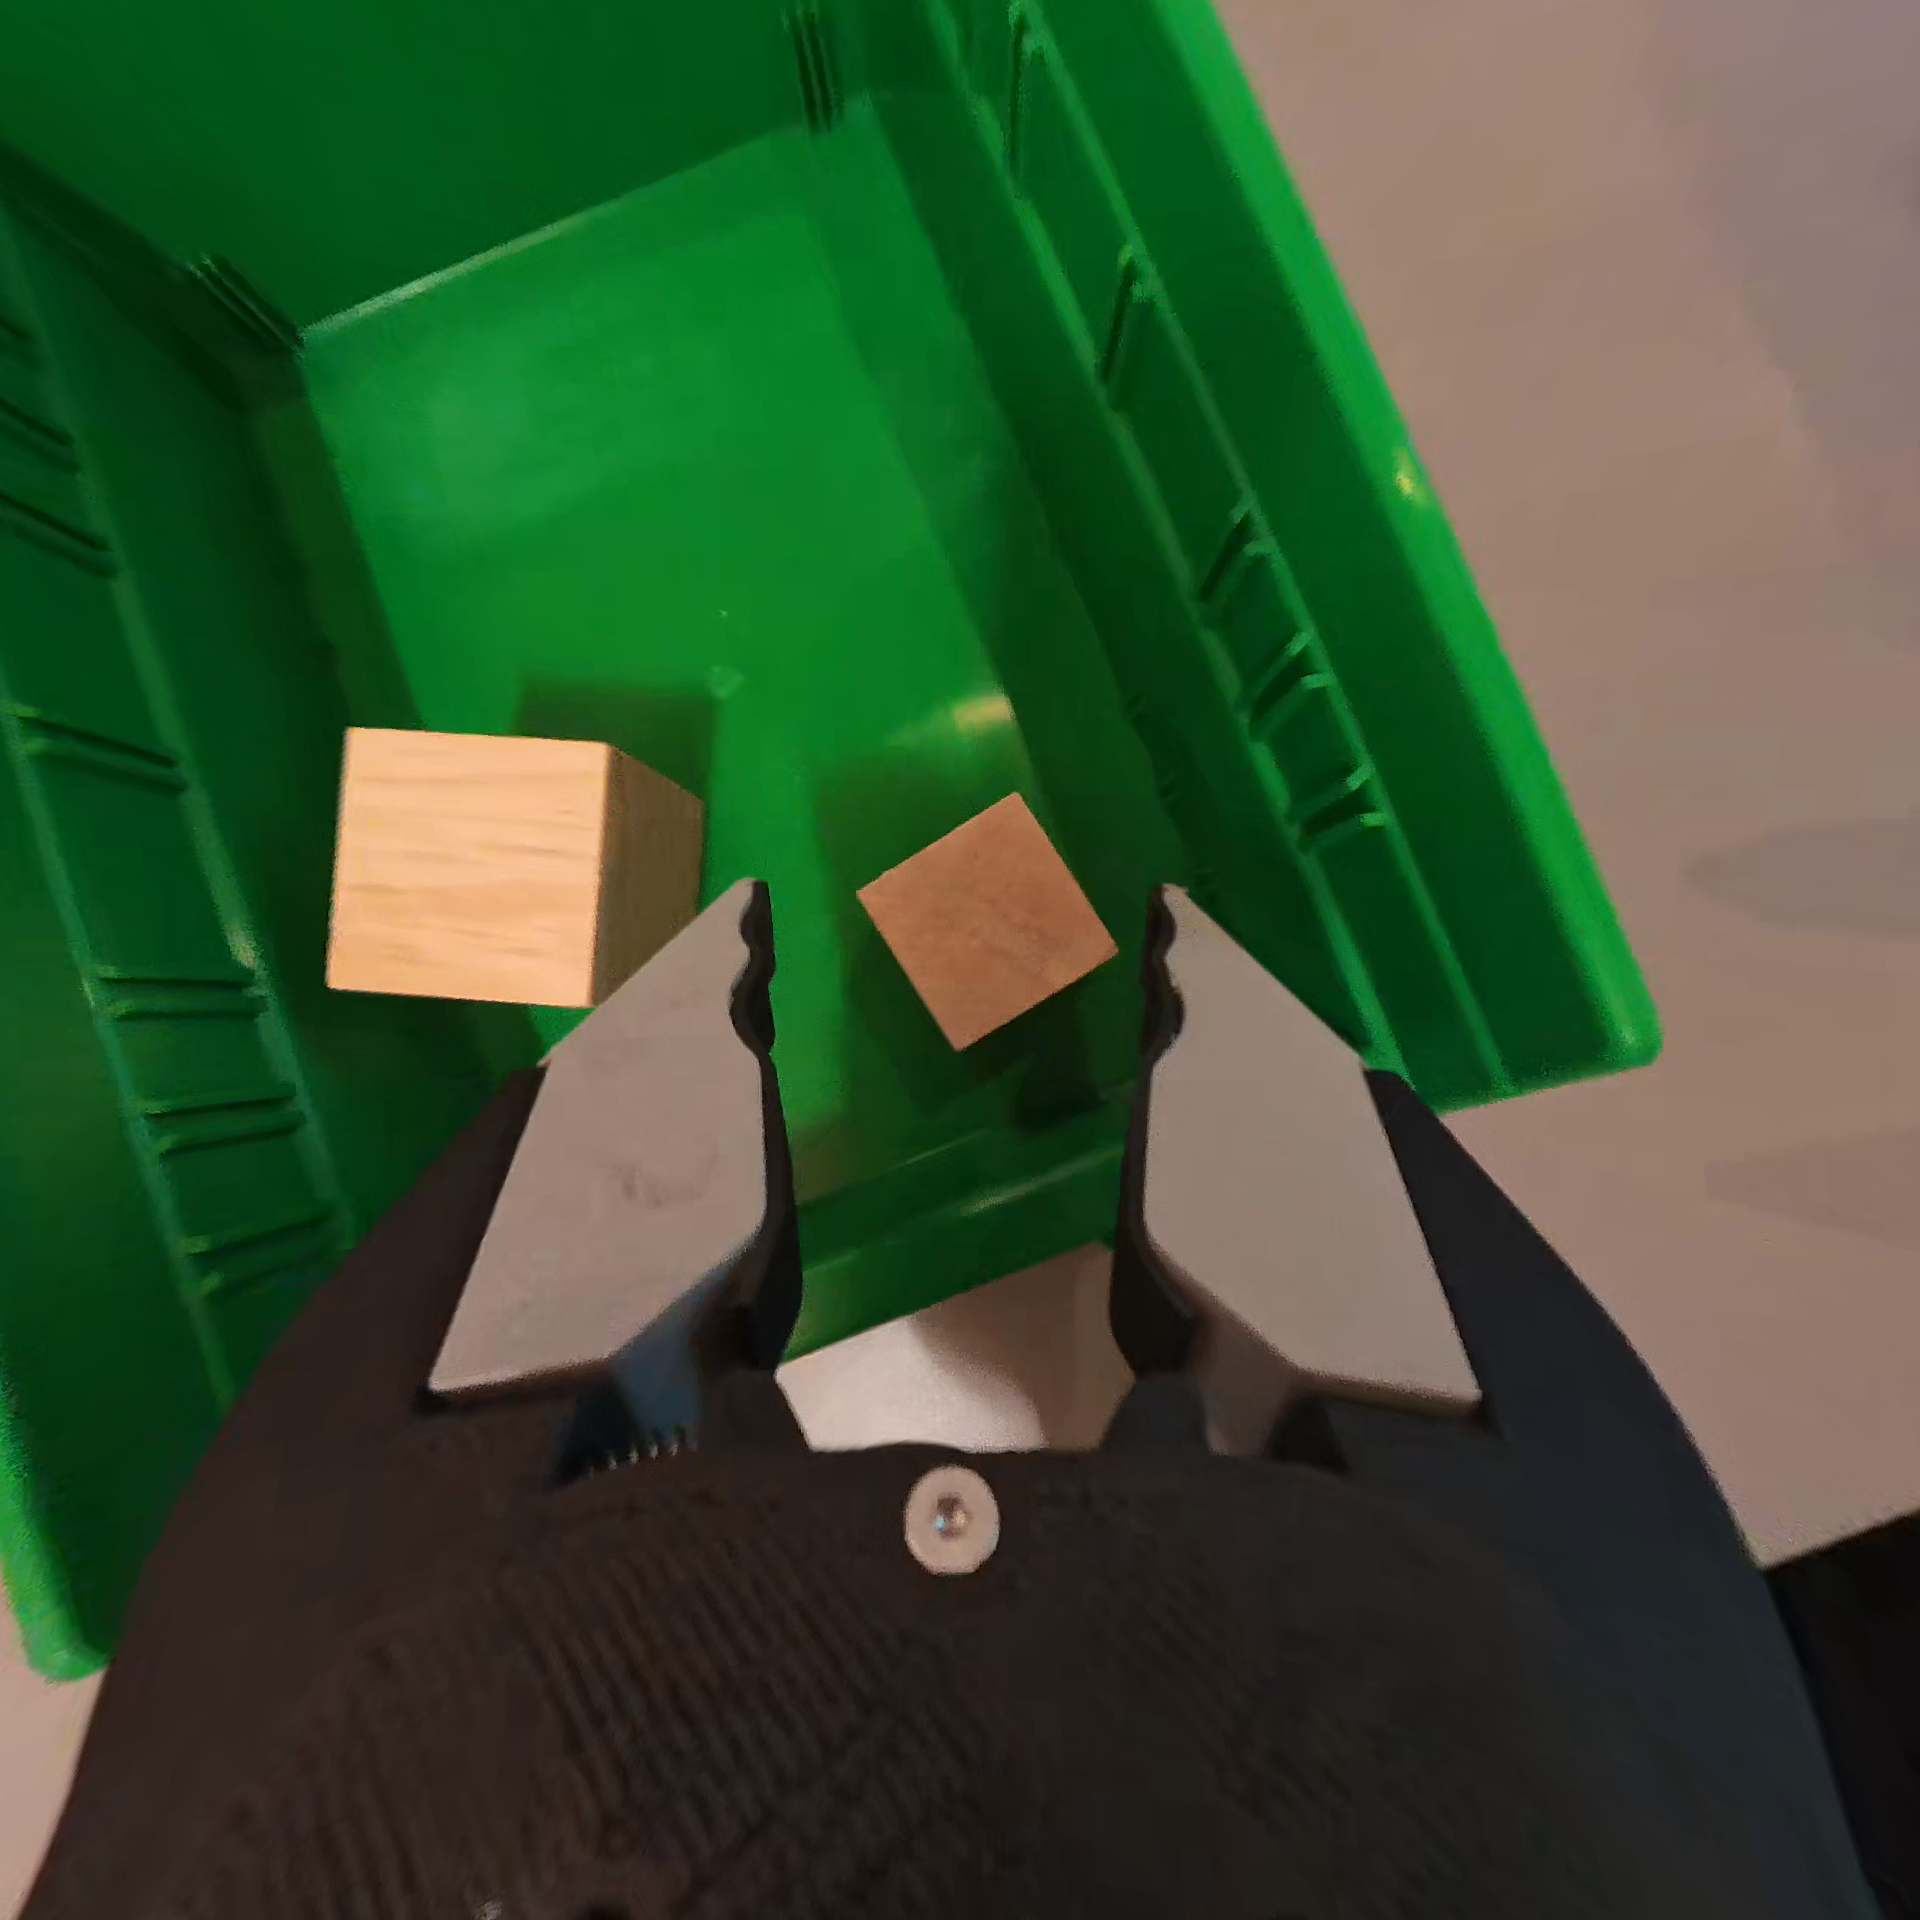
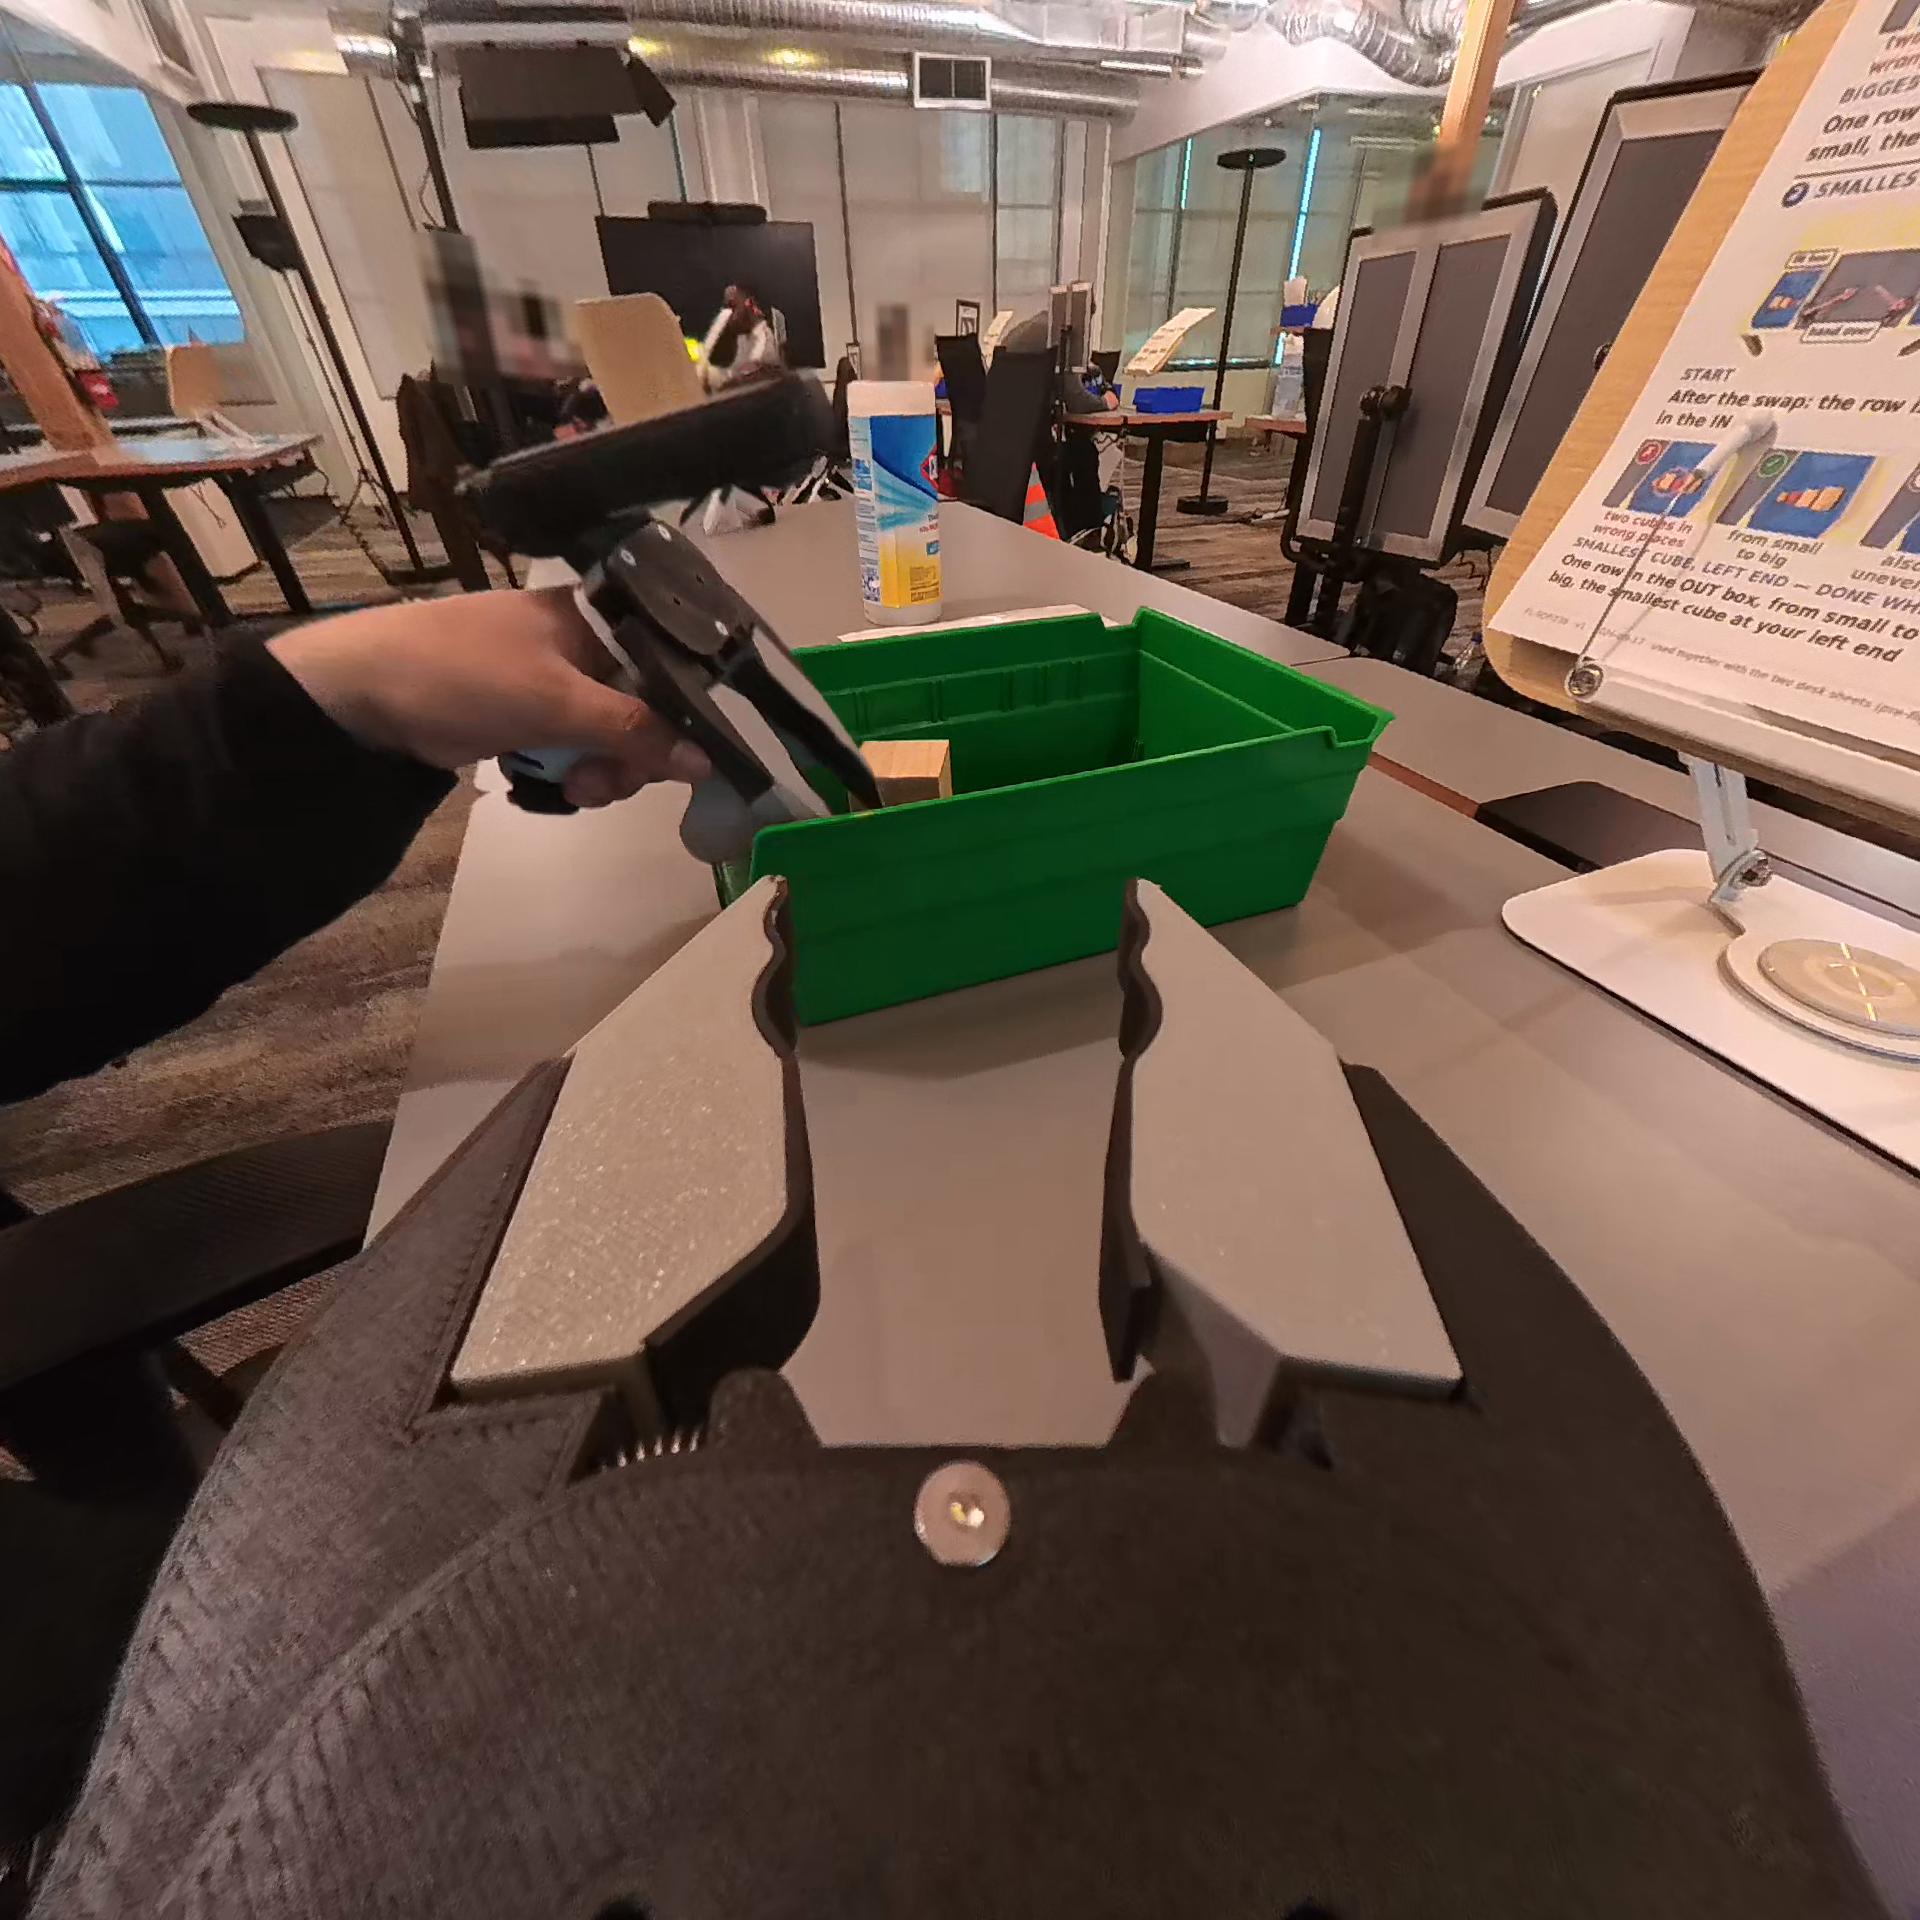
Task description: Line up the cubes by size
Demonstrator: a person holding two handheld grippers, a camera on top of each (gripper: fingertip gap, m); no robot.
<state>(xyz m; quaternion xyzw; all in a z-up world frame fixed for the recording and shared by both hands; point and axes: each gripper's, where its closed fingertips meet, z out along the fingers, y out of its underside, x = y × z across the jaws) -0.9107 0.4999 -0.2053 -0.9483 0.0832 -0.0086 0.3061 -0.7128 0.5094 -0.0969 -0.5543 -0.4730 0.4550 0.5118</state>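
Cubes first: two wooden ones sit on the floor of the green bin. Small cube lies turned at an angle near the bin's right wall; big cube rests square-on just to its left, apart, not touching. Only these two show in the left wrist view; any others are out of sight.

Left gripper hangs over the small cube w/ fingers spread wide, nothing between them. Cube's diagonal sits inside the gap, so the spread looks chosen to straddle it – probably a pick about to start. Since the cube is skewed vs the fingers, they may meet corners rather than flat faces; a wrist twist would help.

Right gripper waits outside the bin, low over the grey table, fingers apart and empty – likely parked to stay clear. From its view the person's hand tips the left tool steeply down into the bin.

Beyond: wipes canister behind the bin, instruction board on a stand at right.
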